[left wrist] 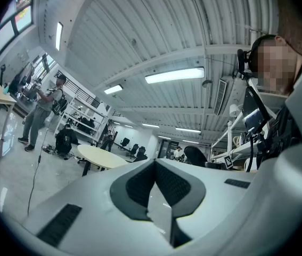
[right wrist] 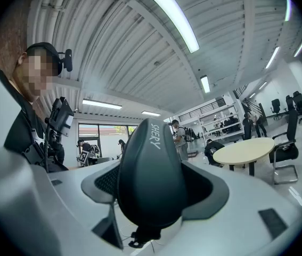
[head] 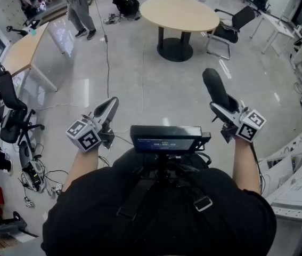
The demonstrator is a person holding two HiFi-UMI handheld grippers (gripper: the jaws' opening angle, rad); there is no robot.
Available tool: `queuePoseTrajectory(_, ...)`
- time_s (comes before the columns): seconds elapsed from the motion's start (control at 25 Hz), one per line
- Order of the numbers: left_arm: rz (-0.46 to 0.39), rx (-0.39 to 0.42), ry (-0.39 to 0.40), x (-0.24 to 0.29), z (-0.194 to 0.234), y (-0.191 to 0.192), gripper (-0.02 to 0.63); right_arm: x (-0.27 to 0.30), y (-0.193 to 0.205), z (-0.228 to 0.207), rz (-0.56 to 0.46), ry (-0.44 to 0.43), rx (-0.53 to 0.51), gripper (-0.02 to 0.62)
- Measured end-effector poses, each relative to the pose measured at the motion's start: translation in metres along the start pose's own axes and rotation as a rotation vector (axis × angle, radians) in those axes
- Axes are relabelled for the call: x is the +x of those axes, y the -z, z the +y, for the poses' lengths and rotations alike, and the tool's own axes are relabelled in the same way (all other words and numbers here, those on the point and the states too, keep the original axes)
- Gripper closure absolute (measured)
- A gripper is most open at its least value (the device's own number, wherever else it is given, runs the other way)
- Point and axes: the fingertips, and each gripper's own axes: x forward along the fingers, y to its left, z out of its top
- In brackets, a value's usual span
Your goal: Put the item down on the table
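A black oval item [right wrist: 151, 175] with "SHERY" printed on it stands upright between the pads of my right gripper [right wrist: 153, 193], which is shut on it. In the head view the same black item [head: 217, 88] sticks up and forward from my right gripper [head: 224, 106], held in the air over the floor. My left gripper [head: 108, 110] is at the left, at about the same height, with its jaws together and nothing in them. In the left gripper view its pads [left wrist: 172, 188] meet. A round beige table [head: 180, 12] stands ahead, well beyond both grippers.
A black office chair [head: 228, 28] stands right of the round table. A long desk [head: 23, 49] and chairs [head: 9, 116] line the left side. A cable [head: 107, 52] runs across the grey floor. People [head: 79, 9] stand and crouch at the back. White equipment [head: 300, 185] is at the right.
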Motion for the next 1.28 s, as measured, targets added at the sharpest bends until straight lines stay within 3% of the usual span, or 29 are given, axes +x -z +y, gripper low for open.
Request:
queuePoseTrajectory(0.64,-0.022,-0.031,-0.013,-0.043,0.032,-0.009,0.606,0.046,0.006,0.027,0.004,0.002,-0.003,0.261)
queuePoseTrajectory(1.28,-0.053,-0.054,-0.072,-0.119,0.061,-0.020,0.606,0.102,0.021,0.079,0.040,-0.060,0.010,0.261)
